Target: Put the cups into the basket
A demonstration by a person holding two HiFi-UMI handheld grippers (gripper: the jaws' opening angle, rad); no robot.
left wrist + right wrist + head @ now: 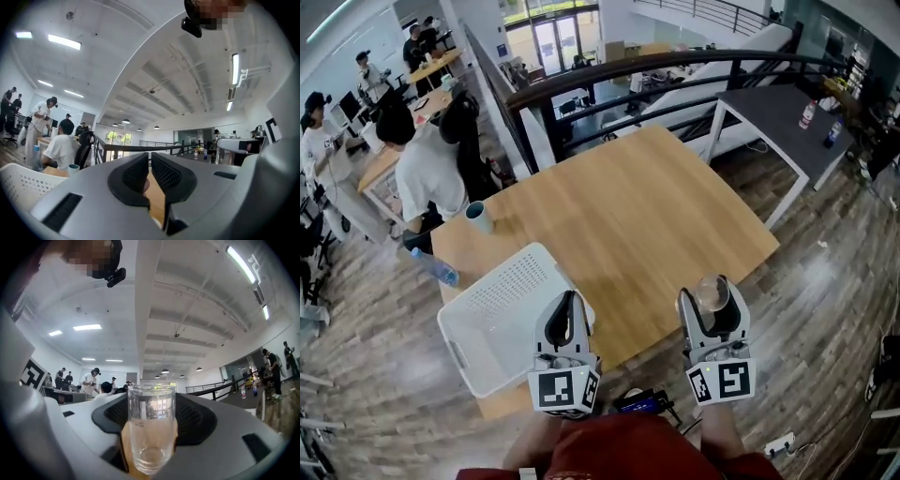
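Plainly the right claw (711,304) is pinching a clear glass cup (711,292) by its sides, upright, close to the near edge of the wooden surface (647,216). The left claw (570,307) is pressed almost together on nothing and hangs over the near right rim of the white basket (511,291). The basket lies at nine o'clock from the glass, so the carry should probably run level, clear the rim, then lower before the jaws part. The left claw sits in that path and would do well to draw aside. A second cup (478,217) stands at twelve o'clock of the basket. The basket's left corner appears to overhang the surface's edge, so a gentle set-down seems wise.
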